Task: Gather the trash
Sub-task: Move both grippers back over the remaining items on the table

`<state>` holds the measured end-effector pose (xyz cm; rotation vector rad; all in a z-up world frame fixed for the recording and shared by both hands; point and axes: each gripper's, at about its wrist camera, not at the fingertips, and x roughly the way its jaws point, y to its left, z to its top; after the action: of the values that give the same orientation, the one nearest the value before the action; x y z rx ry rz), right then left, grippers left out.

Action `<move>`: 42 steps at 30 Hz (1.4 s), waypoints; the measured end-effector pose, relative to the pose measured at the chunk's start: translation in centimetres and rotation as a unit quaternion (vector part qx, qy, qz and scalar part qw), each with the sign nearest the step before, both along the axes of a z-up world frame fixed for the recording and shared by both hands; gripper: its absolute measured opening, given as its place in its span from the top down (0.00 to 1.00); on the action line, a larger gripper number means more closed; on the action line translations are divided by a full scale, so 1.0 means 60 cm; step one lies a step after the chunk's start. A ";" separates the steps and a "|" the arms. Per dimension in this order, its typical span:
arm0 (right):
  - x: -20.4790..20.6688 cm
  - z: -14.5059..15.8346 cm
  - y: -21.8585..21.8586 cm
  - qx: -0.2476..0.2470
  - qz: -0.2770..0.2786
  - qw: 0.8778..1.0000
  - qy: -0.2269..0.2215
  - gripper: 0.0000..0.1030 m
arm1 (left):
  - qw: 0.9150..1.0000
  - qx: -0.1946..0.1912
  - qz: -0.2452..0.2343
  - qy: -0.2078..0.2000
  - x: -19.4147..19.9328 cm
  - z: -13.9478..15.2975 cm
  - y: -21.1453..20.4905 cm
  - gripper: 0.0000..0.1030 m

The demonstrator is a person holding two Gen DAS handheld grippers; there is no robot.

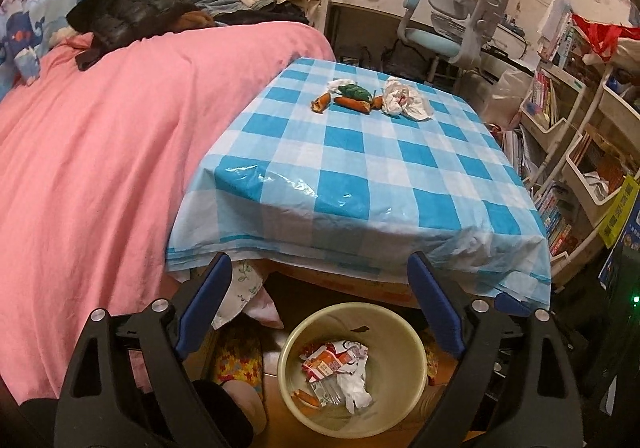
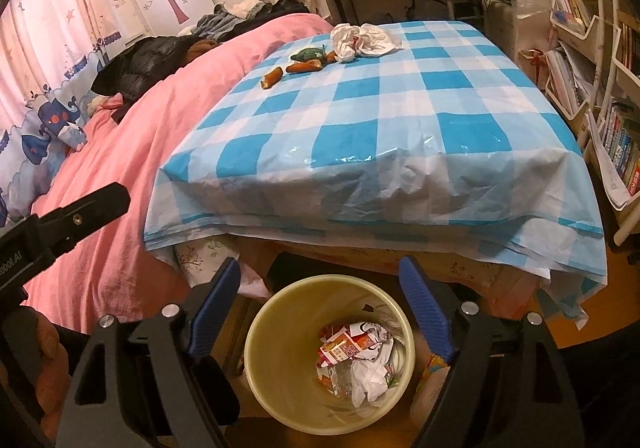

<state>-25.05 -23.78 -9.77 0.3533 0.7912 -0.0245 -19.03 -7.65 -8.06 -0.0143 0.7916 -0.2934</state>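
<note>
Both the left gripper (image 1: 320,304) and right gripper (image 2: 320,308) are hanging open, empty, over the bin (image 2: 256,344) already holding wrappers (image 2: 352,348); crumpled tissue (image 1: 404,98) and scraps (image 1: 352,102) are waiting on the far counter (image 1: 360,176).

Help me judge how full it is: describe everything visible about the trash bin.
The trash bin is a round, pale yellowish bucket, apparently plastic, standing upright and lidless on the floor below the table's near edge. Crumpled wrappers and white paper cover its bottom; the walls above are bare, so it looks mostly unfilled. Both open tongs frame it without touching.
</note>
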 end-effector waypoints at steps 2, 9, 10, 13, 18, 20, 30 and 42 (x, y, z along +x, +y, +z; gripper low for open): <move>0.000 0.000 0.000 0.000 -0.001 1.000 -0.001 0.23 | 1.000 0.002 -0.004 0.002 0.001 -0.001 -0.002 0.17; -0.001 0.001 0.002 0.000 -0.001 1.000 -0.002 0.22 | 1.000 -0.002 0.004 0.003 0.005 -0.003 0.004 0.17; -0.001 0.001 0.001 0.000 -0.001 1.000 -0.002 0.22 | 1.000 -0.004 0.006 0.005 0.006 -0.004 0.006 0.17; -0.001 0.001 0.003 -0.002 0.001 1.000 -0.002 0.21 | 1.000 -0.013 0.012 0.013 0.010 -0.007 0.013 0.17; 0.000 0.000 0.006 -0.004 0.003 1.000 -0.001 0.20 | 1.000 -0.013 0.015 0.014 0.011 -0.007 0.014 0.17; -0.001 0.000 0.006 -0.004 0.003 1.000 -0.001 0.20 | 1.000 -0.013 0.016 0.014 0.011 -0.007 0.015 0.17; 0.001 0.006 0.009 -0.005 0.005 1.000 -0.007 0.19 | 0.999 -0.030 0.042 0.008 0.028 0.005 0.035 0.17; 0.084 0.096 -0.019 -0.020 0.034 0.998 -0.051 0.19 | 0.998 0.001 0.065 -0.013 0.164 0.060 0.061 0.17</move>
<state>-20.04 -24.94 -4.04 0.2872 0.7005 0.0404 -9.17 -3.98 -4.43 -0.0601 0.7613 -0.1696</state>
